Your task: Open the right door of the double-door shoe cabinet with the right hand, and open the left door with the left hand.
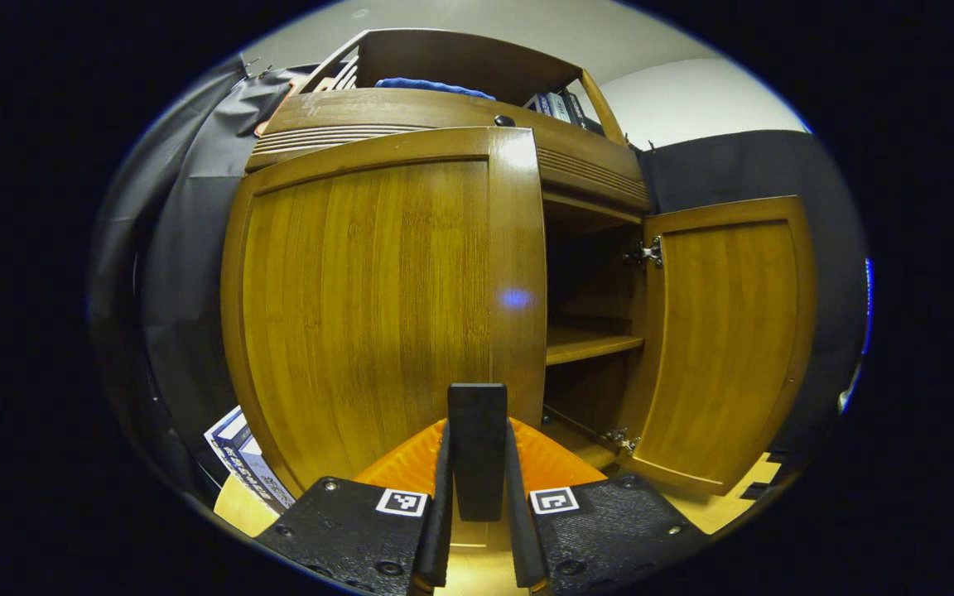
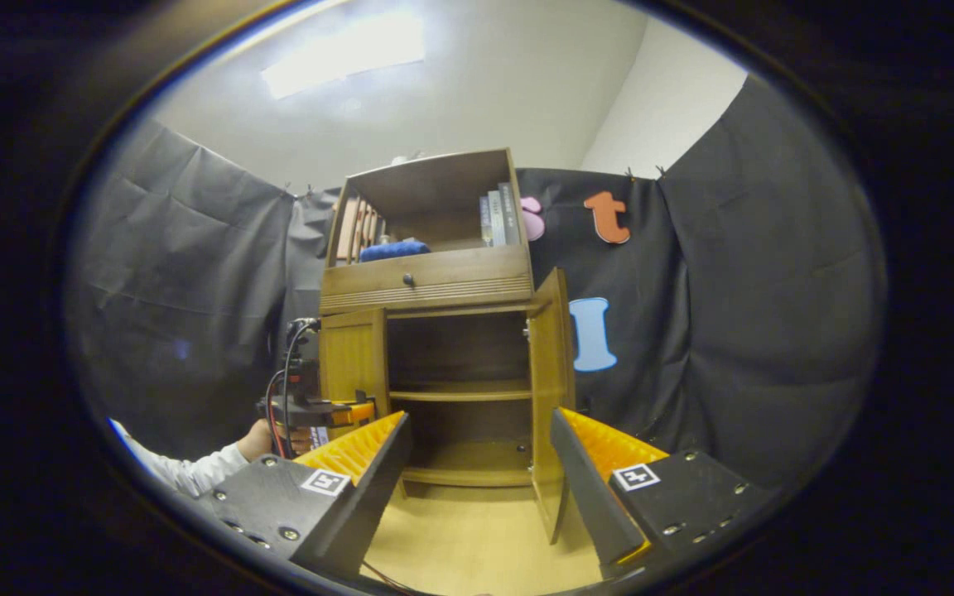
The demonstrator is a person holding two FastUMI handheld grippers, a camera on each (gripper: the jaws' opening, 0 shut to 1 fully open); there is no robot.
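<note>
So the left gripper [image 1: 477,463] is right up on the left door [image 1: 378,298], fingers pinched narrow around a dark upright piece that looks like the door's handle, though it's hard to say exactly what it is. It sits at the door's free edge, the side next to the open middle of the cabinet [image 1: 444,108]. That edge runs up and down, and the gripper comes at it roughly straight on, so the pull would have to come back toward the person and swing out to the left, with the hinges on the far left side.

In the right gripper view, the right gripper [image 2: 477,463] is spread wide and holding nothing, hanging back well apart from the cabinet. From there the left gripper shows off to the left with a hand [image 2: 260,440] and a pale sleeve [image 2: 187,472] behind it, touching or just about touching the left door, which looks shut or barely cracked.

Farther back, the right door [image 2: 547,397] is swung all the way out, edge-on to the right gripper, and the shelf [image 2: 460,391] inside is in plain sight. So the right half looks done, and the left door is what's left. The left hand is clearly the nearer one for it.
</note>
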